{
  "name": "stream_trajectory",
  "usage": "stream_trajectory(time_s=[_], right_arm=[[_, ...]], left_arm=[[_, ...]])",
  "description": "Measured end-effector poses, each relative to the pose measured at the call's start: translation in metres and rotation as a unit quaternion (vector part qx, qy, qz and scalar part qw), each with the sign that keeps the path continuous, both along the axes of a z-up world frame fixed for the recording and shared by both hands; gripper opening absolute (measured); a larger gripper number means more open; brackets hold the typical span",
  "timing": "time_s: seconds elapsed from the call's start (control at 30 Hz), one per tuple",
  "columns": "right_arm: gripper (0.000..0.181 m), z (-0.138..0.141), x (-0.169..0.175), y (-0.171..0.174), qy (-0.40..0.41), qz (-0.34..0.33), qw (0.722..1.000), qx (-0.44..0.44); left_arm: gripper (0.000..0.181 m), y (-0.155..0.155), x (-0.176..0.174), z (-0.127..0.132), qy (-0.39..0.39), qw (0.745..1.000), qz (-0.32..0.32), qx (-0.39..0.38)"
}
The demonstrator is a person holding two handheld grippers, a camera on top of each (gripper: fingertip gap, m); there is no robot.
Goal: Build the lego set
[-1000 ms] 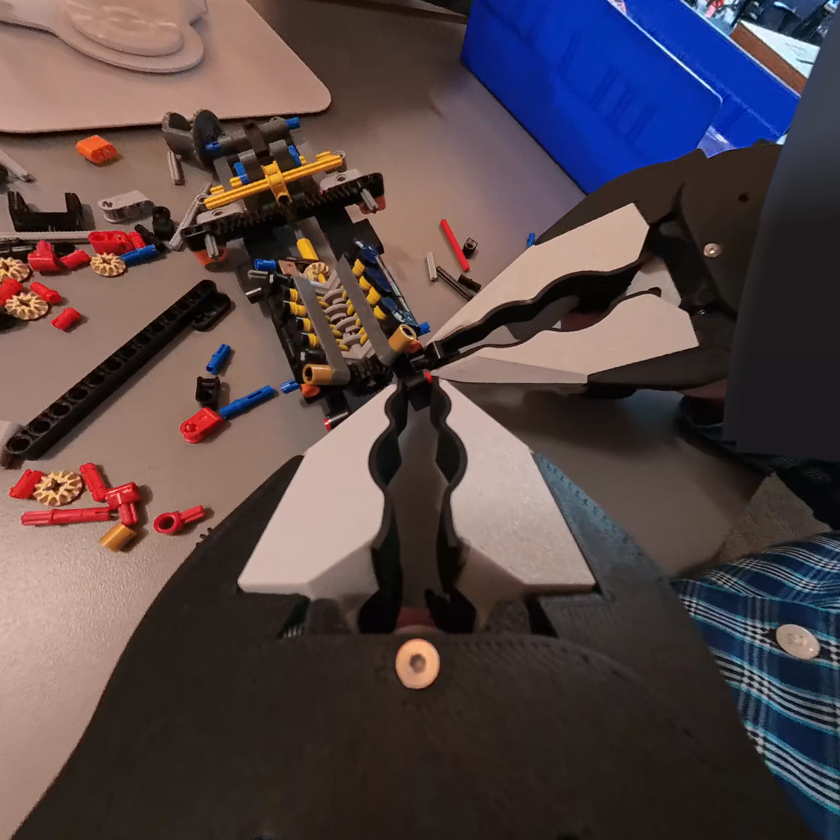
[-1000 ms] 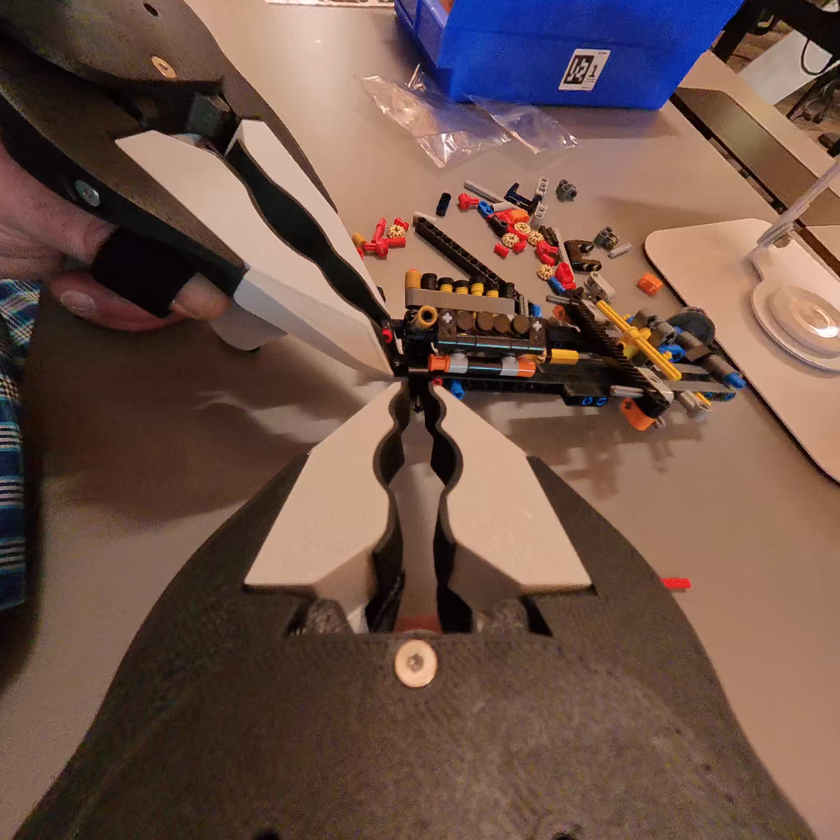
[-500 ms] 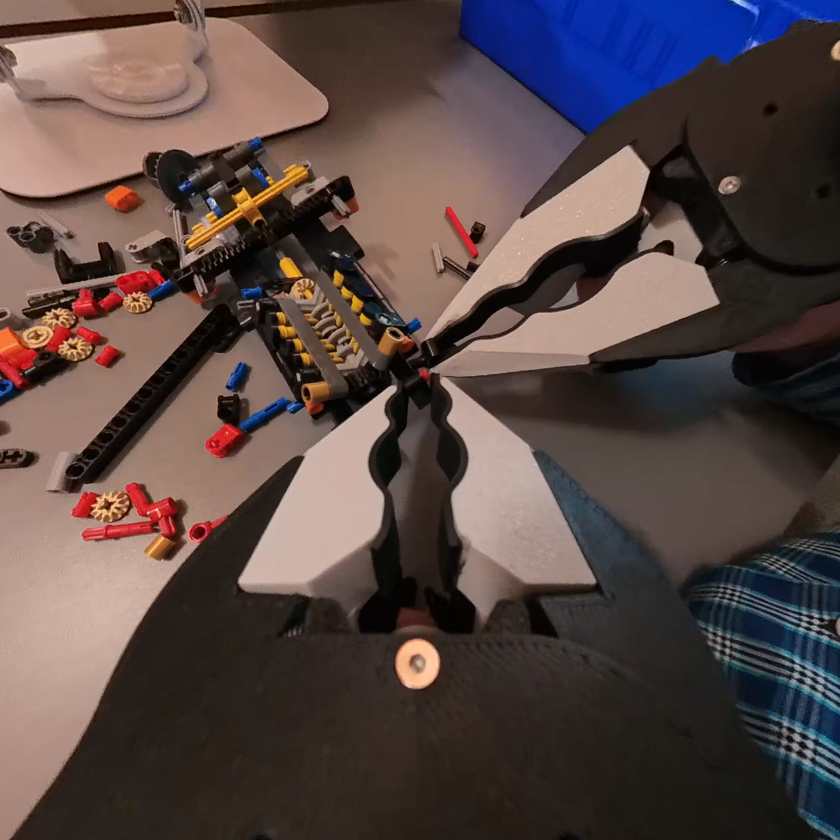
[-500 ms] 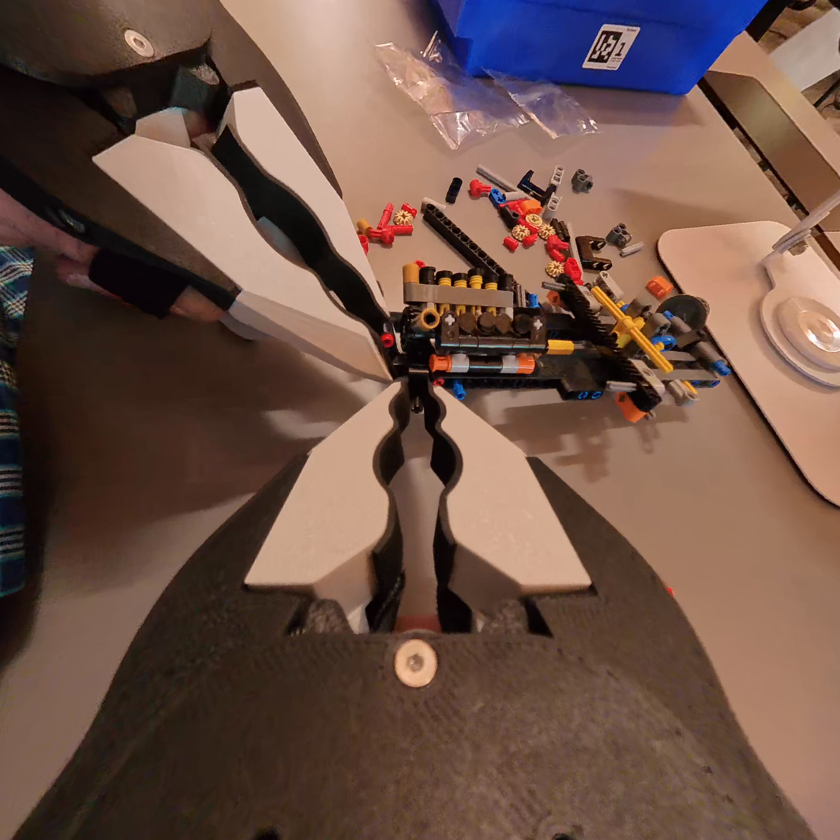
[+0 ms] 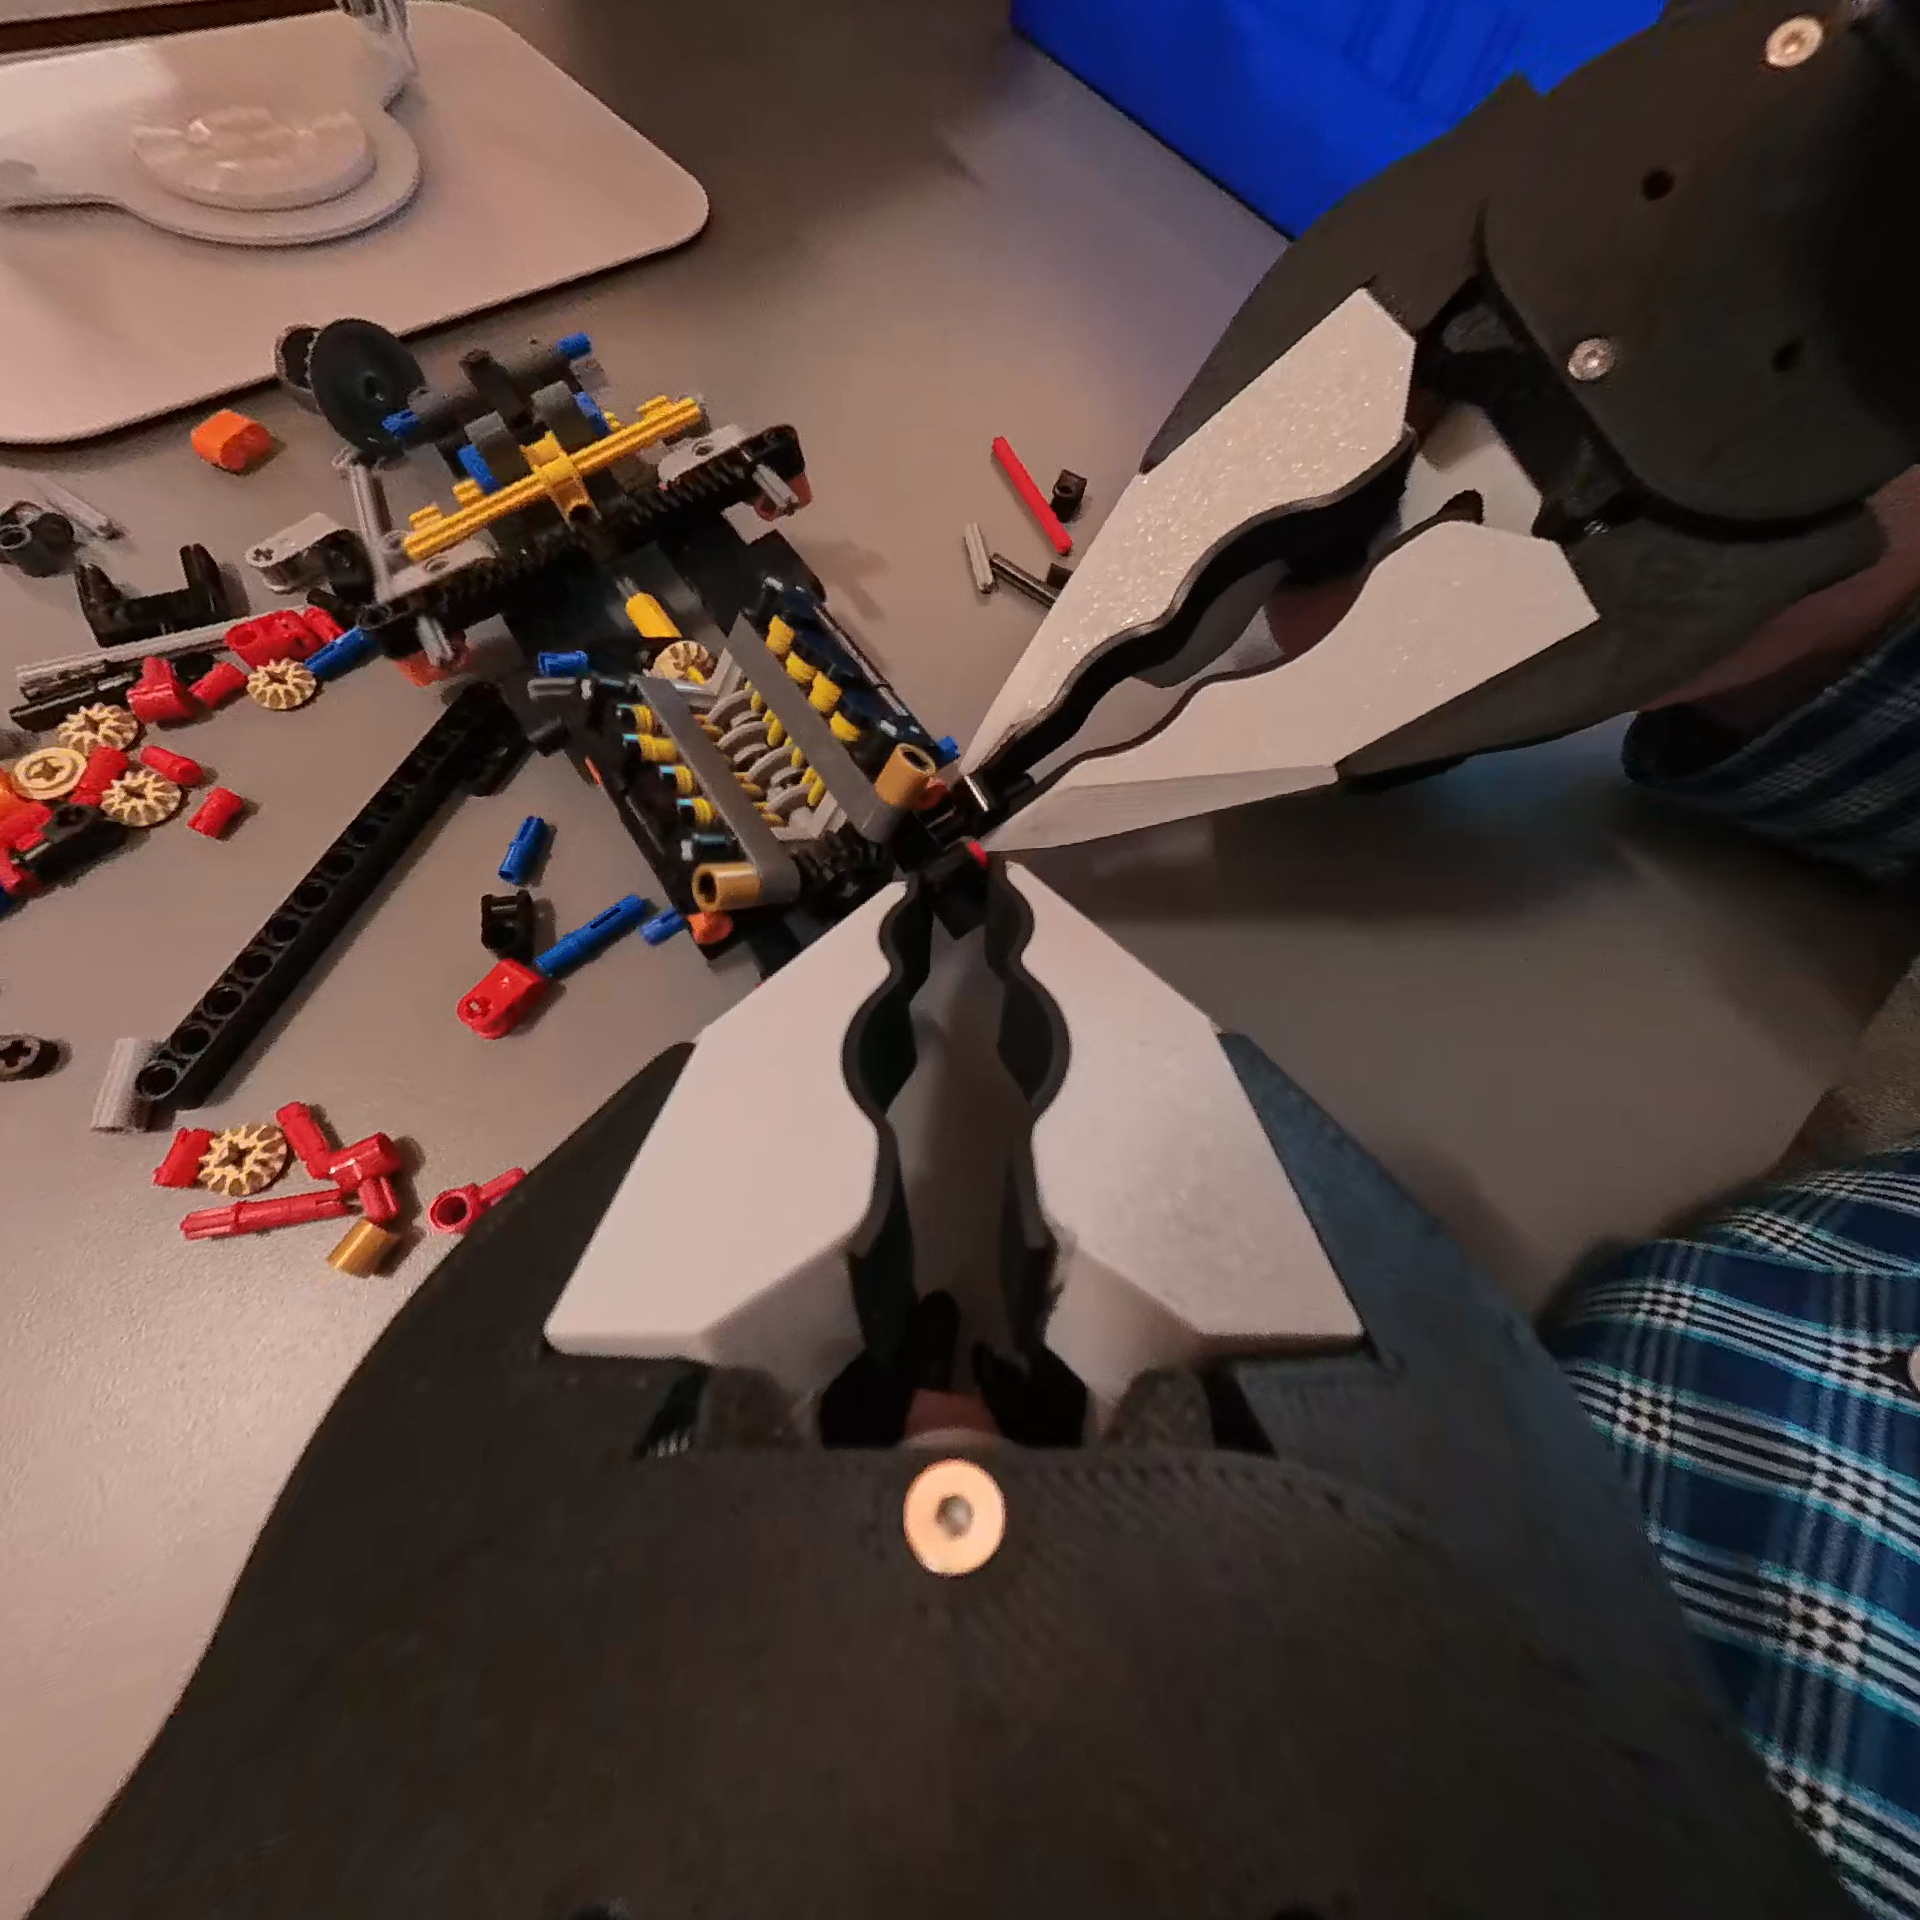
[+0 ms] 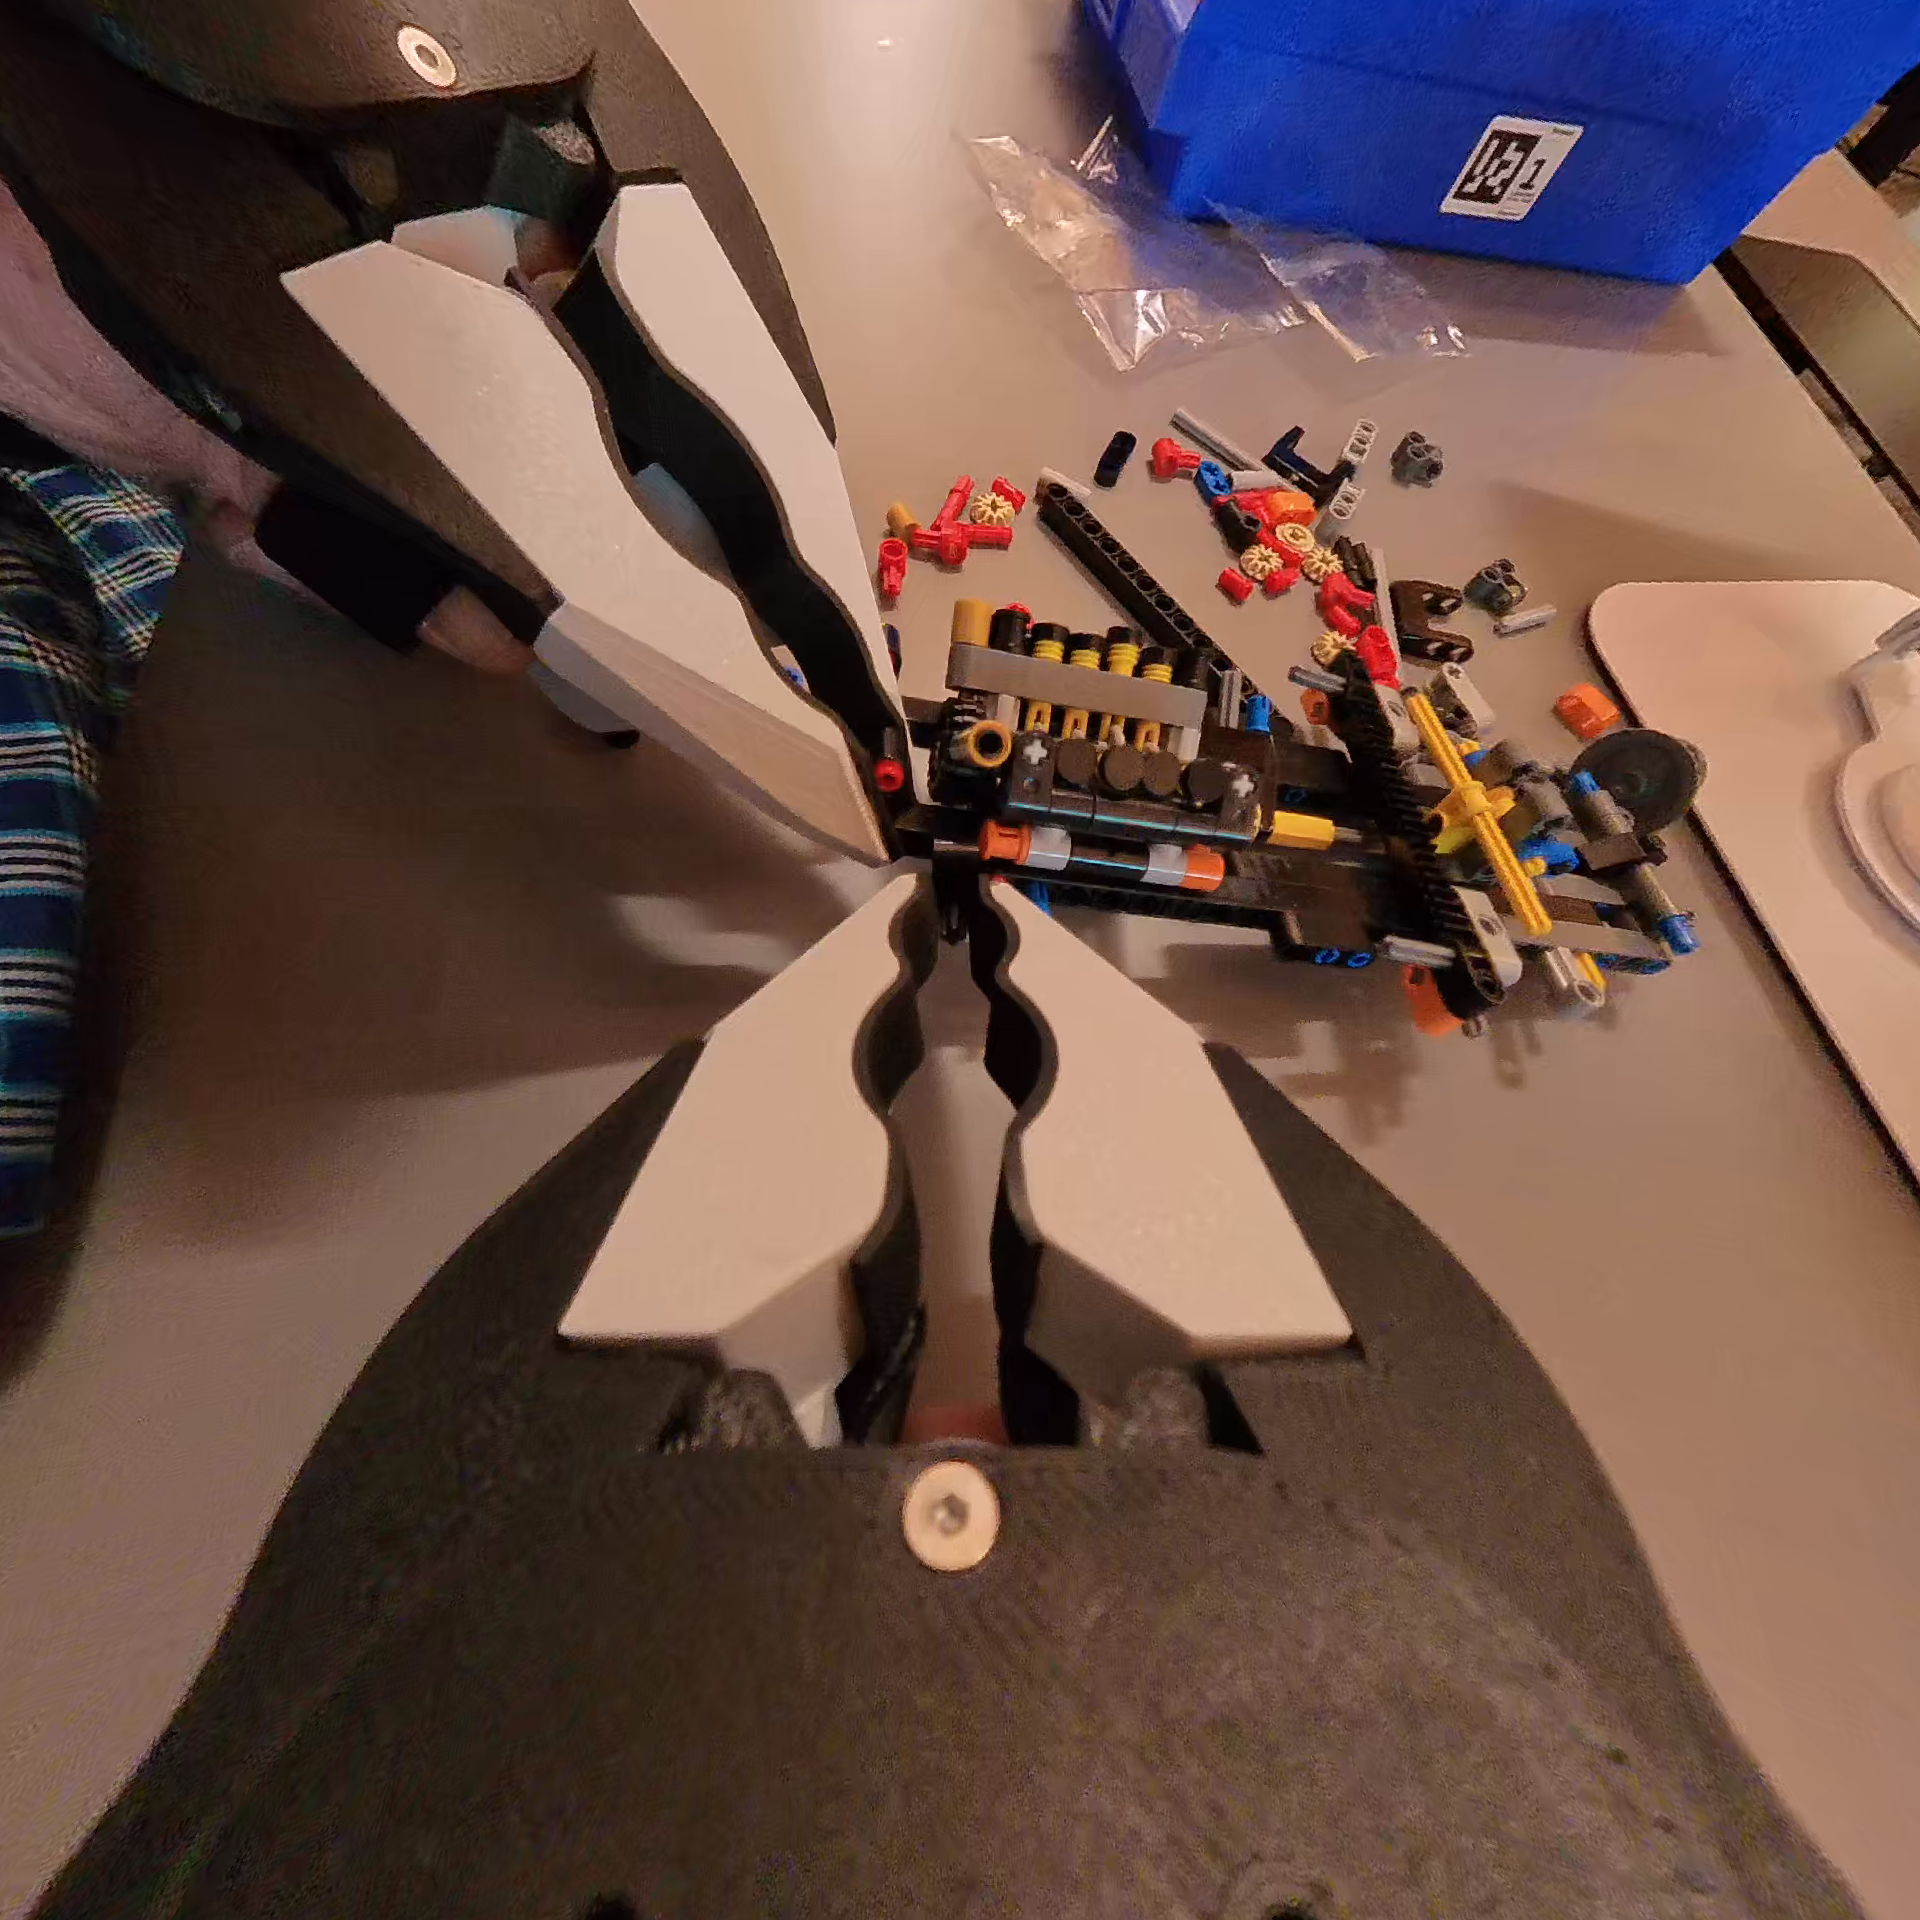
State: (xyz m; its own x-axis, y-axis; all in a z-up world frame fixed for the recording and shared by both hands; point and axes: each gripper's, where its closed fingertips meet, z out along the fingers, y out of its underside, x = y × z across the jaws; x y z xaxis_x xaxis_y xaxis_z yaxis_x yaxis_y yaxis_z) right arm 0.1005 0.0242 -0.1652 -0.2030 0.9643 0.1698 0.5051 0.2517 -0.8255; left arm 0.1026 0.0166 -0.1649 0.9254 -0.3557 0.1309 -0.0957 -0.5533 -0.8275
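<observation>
The part-built lego model (image 5: 727, 748), a black chassis with yellow, grey and blue parts, lies on the grey table; it also shows in the right wrist view (image 6: 1195, 800). My left gripper (image 5: 956, 883) is shut on a black block with a red pin at the model's near end. My right gripper (image 6: 951, 904) is shut on a small black piece at that same end. The two grippers' tips almost touch. The right gripper (image 5: 987, 810) comes in from the right in the left wrist view. The left gripper (image 6: 891, 821) comes in from the upper left in the right wrist view.
Loose red, tan, blue and black parts (image 5: 260, 1174) and a long black beam (image 5: 312, 904) lie left of the model. A red axle (image 5: 1029, 494) lies beyond it. A blue bin (image 6: 1455, 94), clear bags (image 6: 1143, 270) and a white pad (image 6: 1766, 727) border the area. A plaid sleeve (image 5: 1745, 1455) is close. Less than 4 cm separates the two grippers' tips. The red axle (image 5: 1029, 494) is about equally far from each gripper, around 15 cm.
Both grippers have stayed shut at the model's near end. Both views have shifted and now look at the model more from above. The right gripper's body sits higher in the left wrist view.
</observation>
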Motion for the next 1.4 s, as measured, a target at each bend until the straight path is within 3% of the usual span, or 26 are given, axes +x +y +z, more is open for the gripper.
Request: stream_trajectory(time_s=[0.33, 0.63, 1.1, 1.4], right_arm=[[0.003, -0.001, -0.003, -0.002, -0.004, -0.018, 0.999, -0.040], [0.003, -0.001, -0.006, -0.001, 0.005, -0.032, 0.999, 0.006], [0.005, 0.005, -0.002, -0.002, 0.025, -0.050, 0.998, -0.006], [0.010, -0.027, 0.012, -0.010, -0.075, -0.021, 0.997, 0.014]], left_arm=[[0.008, -0.002, -0.003, -0.002, 0.007, 1.000, 0.001, -0.004], [0.008, -0.001, -0.006, -0.002, -0.002, 1.000, 0.008, -0.006], [0.008, 0.003, -0.012, 0.001, -0.017, 1.000, 0.021, 0.002], [0.008, 0.003, -0.009, -0.004, -0.014, 1.000, 0.009, -0.013]])
